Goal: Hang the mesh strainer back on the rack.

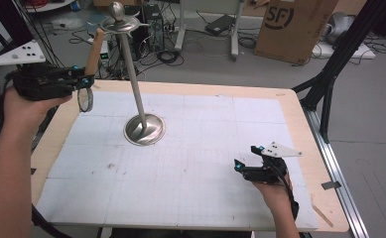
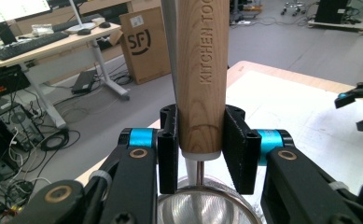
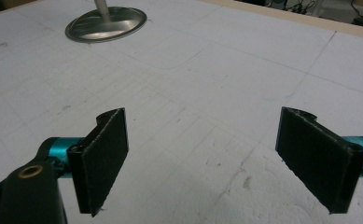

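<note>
Wooden-handled strainer, pinched by left gripper, is held beside stand, not yet hung; right gripper is spread, idle.

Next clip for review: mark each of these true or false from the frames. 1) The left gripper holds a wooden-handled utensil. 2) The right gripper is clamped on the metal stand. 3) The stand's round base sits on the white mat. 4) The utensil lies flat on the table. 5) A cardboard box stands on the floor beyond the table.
1) True: the left gripper is shut on the wooden handle.
2) False: the right gripper is open, empty, apart from the metal stand.
3) True: the base rests on the white mat.
4) False: it is held raised beside the stand.
5) True: the cardboard box.
</note>
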A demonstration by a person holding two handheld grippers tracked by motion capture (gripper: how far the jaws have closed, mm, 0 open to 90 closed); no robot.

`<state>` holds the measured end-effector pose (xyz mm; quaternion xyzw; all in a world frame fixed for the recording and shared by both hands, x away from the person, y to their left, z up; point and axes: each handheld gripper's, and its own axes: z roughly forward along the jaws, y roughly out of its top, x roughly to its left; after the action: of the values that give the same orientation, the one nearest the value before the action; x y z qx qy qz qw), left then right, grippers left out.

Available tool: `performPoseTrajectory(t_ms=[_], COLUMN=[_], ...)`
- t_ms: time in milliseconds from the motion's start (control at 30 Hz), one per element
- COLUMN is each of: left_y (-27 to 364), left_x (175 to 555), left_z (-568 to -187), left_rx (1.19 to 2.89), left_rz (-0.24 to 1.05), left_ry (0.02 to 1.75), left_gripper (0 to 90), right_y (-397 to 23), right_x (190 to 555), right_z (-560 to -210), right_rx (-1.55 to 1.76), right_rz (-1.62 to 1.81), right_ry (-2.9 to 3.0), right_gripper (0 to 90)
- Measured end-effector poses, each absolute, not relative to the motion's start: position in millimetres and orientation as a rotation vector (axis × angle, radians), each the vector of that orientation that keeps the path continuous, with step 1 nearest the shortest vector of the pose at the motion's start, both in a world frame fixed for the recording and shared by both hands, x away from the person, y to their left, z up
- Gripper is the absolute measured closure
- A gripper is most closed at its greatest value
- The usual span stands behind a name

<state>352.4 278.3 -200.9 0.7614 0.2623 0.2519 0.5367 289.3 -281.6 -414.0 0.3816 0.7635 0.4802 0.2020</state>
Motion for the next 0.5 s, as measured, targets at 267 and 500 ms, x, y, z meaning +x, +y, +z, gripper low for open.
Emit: performPoseTrajectory(t_ms=[267,500], left_y=[265,257], left_x=[366,373], left_z=[-208,-213], left_rx=[1.830,1.820], left_rz=[0.600,0.583], left_ry=[0.662,0.679], left_gripper=[68.8,68.8], right_y=[-283,-284], right_x=[289,289], right_z=[-413,-413], right_rx=[1.069,1.072], right_rz=[1.344,1.351], right_ry=[2.128,2.125], right_gripper=[15.9,15.9])
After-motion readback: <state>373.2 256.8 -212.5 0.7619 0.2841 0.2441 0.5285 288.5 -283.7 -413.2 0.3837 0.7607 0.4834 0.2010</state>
